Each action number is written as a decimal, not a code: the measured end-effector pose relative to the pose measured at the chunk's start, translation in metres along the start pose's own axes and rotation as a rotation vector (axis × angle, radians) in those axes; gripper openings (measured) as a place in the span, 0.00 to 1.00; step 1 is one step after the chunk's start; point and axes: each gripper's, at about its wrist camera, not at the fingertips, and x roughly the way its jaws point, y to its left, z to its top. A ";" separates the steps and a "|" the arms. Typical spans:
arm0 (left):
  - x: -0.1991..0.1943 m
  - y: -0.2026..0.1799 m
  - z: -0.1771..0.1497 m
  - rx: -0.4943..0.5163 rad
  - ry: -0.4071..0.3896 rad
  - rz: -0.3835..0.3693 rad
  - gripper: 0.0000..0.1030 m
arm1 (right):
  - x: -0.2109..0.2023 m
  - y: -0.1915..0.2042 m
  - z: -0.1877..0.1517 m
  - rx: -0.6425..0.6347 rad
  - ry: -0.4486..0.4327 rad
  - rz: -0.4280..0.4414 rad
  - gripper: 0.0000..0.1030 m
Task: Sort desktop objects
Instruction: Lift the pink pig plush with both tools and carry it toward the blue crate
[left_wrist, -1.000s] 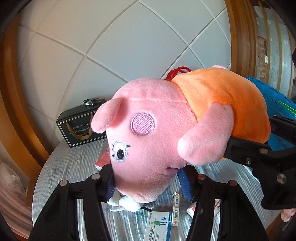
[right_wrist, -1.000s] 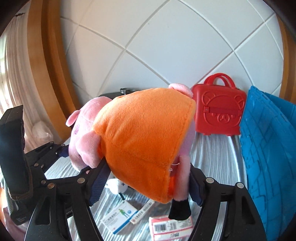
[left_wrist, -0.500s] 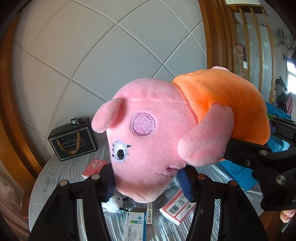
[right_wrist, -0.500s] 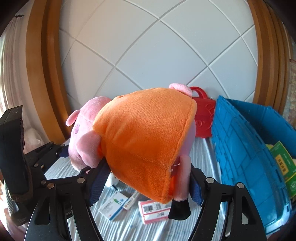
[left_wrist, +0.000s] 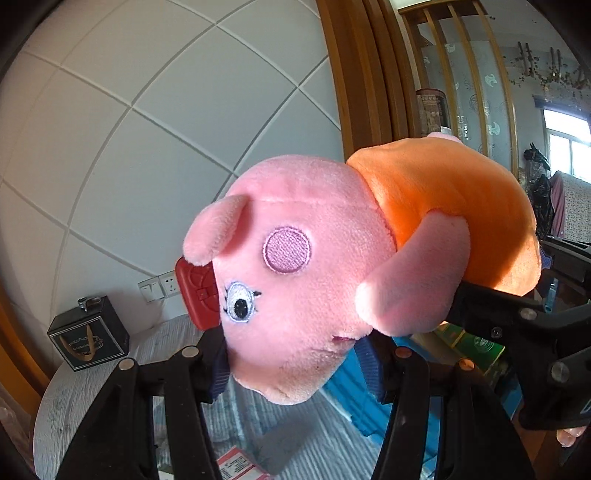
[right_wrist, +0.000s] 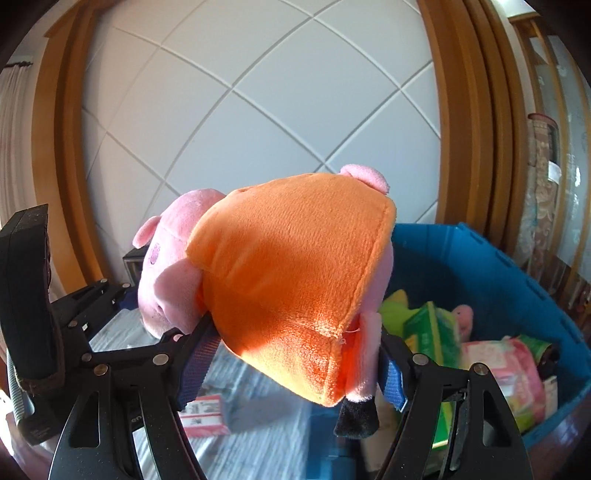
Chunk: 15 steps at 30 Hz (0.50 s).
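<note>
From the left wrist view, the left gripper (left_wrist: 295, 363) has its jaws clamped on the head of a pink plush pig (left_wrist: 314, 266), which lies on its side above the desk (left_wrist: 280, 435) with its face toward the camera. Its orange dress (left_wrist: 454, 206) stretches away to the right, where the right gripper (left_wrist: 517, 332) reaches in from the frame edge and presses under the body. Behind the pig's ear a red case (left_wrist: 195, 295) peeks out, and a black gift box (left_wrist: 88, 332) stands at the far left of the desk near the wall. A red and white carton (left_wrist: 240, 465) lies flat at the bottom edge. A blue bin (left_wrist: 354, 410) sits below and to the right of the pig.

From the right wrist view, the right gripper (right_wrist: 291, 365) grips the plush pig (right_wrist: 177, 266) by the lower part of its dress (right_wrist: 295, 277), the blue pads pressed in on both sides. The left gripper (right_wrist: 107, 306) is seen at the left, holding the head end. The blue bin (right_wrist: 491, 269) opens to the right, just beside and below the toy, holding green boxes (right_wrist: 428, 332) and what looks like a pink packet (right_wrist: 506, 369), though blur makes that uncertain. The red and white carton (right_wrist: 205, 413) lies on the desk (right_wrist: 266, 424) beneath the pig.
</note>
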 end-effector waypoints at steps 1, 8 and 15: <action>0.005 -0.021 0.008 0.014 -0.004 -0.003 0.55 | -0.006 -0.021 0.000 0.009 -0.009 -0.009 0.74; 0.033 -0.124 0.045 0.054 0.001 -0.042 0.56 | -0.035 -0.135 -0.001 0.031 -0.019 -0.057 0.75; 0.041 -0.177 0.064 0.089 0.025 -0.038 0.56 | -0.049 -0.203 -0.001 0.080 -0.037 -0.042 0.77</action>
